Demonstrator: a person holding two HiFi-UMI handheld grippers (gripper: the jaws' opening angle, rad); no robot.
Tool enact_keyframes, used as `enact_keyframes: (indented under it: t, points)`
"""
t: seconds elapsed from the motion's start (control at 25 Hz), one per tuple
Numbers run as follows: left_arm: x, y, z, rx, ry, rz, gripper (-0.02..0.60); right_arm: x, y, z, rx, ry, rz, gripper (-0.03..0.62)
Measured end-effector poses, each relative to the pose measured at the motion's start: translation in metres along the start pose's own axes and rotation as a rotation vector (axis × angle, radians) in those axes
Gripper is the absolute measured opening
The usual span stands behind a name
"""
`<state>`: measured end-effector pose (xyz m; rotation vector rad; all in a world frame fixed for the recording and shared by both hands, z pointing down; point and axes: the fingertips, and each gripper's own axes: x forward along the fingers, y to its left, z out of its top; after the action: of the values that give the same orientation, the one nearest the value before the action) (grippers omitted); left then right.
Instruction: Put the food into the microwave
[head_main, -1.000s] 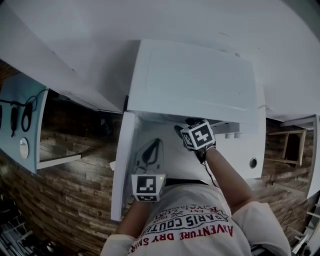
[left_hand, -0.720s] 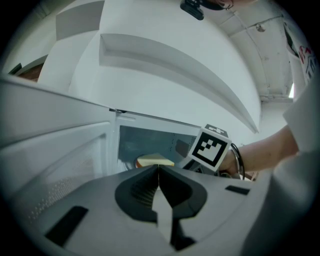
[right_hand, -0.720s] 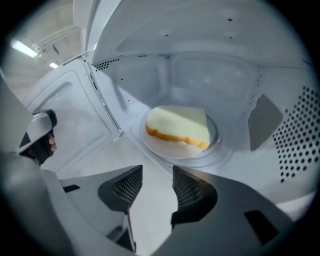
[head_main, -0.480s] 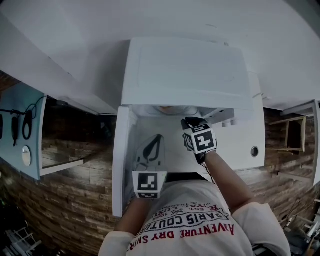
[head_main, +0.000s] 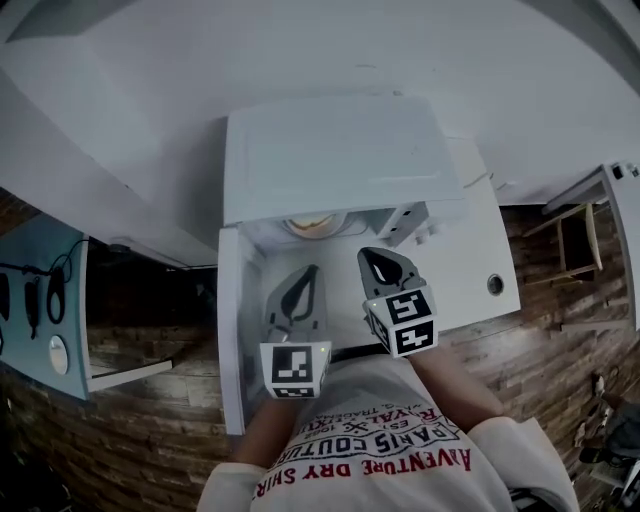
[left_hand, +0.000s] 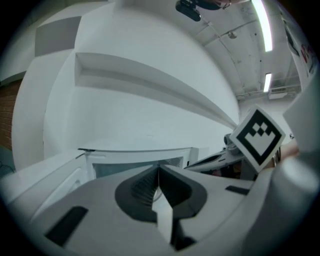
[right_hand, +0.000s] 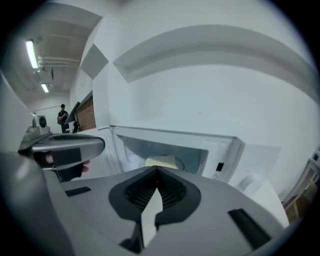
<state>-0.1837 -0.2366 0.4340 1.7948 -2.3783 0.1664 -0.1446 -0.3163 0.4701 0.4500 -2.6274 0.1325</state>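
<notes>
Microwave (head_main: 330, 150) door (head_main: 233, 330) stands open at left, its edge just beside the left tool (head_main: 303, 285). That tool's jaws are together, nothing held, aimed at the opening. Food (head_main: 311, 224) sits inside the cavity, apart from both tools. Right tool (head_main: 386, 268): jaws together, nothing held, tipped slightly down before the opening. Desk (head_main: 485, 250) runs on to its right.

Microwave (head_main: 335, 155) on seemingly white counter (head_main: 482, 255)
</notes>
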Motion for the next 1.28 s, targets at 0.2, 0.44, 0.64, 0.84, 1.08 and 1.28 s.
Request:
enact_keyframes:
  t: [0.2, 0.44, 0.64, 0.84, 1.08, 1.28]
  points:
    - [-0.013, -0.004, 0.033, 0.022, -0.080, -0.015, 0.007, -0.037, 0.007, 0.038, -0.015, -0.161, -0.012, 0.012]
    - [-0.033, 0.002, 0.062, 0.014, -0.154, 0.010, 0.007, -0.064, 0.020, 0.063, -0.069, -0.285, -0.030, 0.012]
    - [-0.038, 0.012, 0.061, 0.022, -0.171, 0.031, 0.006, -0.069, 0.028, 0.067, -0.084, -0.309, -0.018, 0.012]
    - [-0.041, 0.018, 0.062, 0.014, -0.177, 0.043, 0.008, -0.068, 0.030, 0.061, -0.072, -0.290, -0.006, 0.011]
    - [-0.037, 0.018, 0.058, -0.002, -0.169, 0.042, 0.007, -0.066, 0.025, 0.057, -0.065, -0.276, -0.014, 0.011]
    - [-0.033, 0.013, 0.054, -0.005, -0.156, 0.038, 0.006, -0.062, 0.021, 0.053, -0.048, -0.264, -0.002, 0.011]
